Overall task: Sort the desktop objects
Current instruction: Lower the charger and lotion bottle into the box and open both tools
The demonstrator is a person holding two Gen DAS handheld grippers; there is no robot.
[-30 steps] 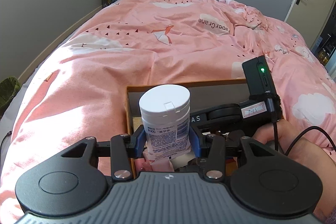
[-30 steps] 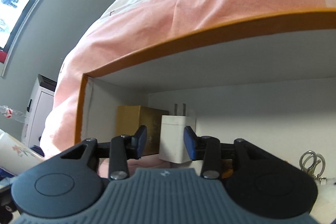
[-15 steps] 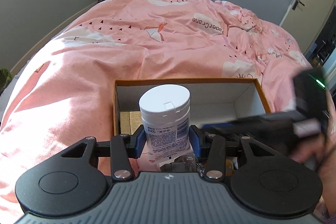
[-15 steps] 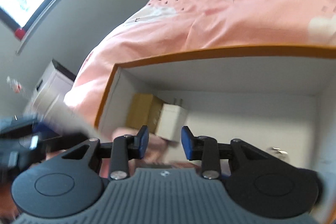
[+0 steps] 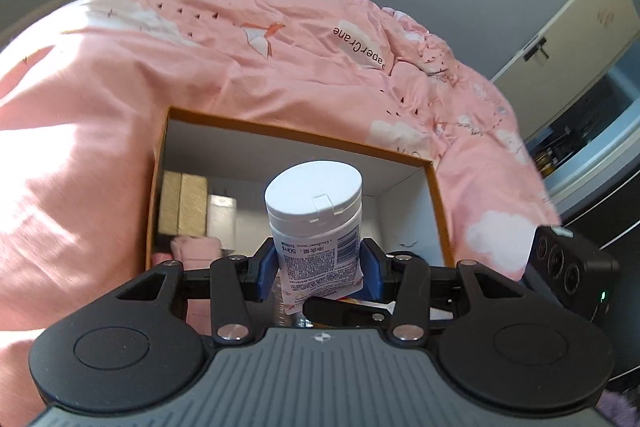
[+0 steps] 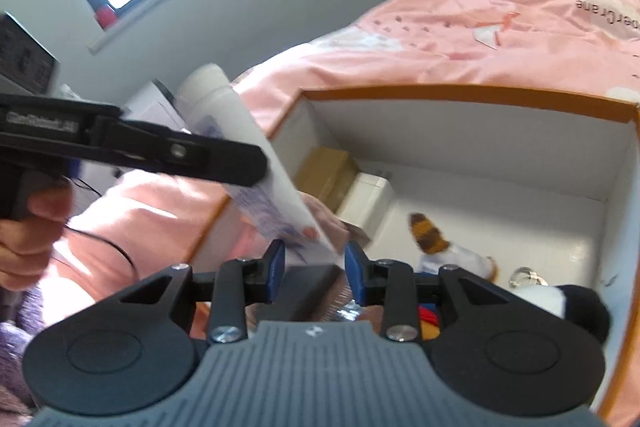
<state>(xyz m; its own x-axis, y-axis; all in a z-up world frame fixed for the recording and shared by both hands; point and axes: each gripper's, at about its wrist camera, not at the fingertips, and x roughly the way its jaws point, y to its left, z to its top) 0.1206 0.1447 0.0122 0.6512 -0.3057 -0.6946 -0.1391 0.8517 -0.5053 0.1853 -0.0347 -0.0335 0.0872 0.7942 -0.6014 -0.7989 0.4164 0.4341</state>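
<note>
Two hand-held grippers work over one open box. Low in the left wrist view, the left hand-held gripper point(image 5: 318, 267) clamps a white bottle point(image 5: 314, 217), upright at frame centre. Low in the right wrist view, the right hand-held gripper point(image 6: 315, 267) has just been closing, pads apart, empty. Beyond, the orange-rimmed box point(image 6: 480, 95) on the pink bed point(image 5: 240, 59) holds a gold carton point(image 6: 326, 173), white charger point(image 6: 370, 197) and small plush toy point(image 6: 444, 247).
</note>
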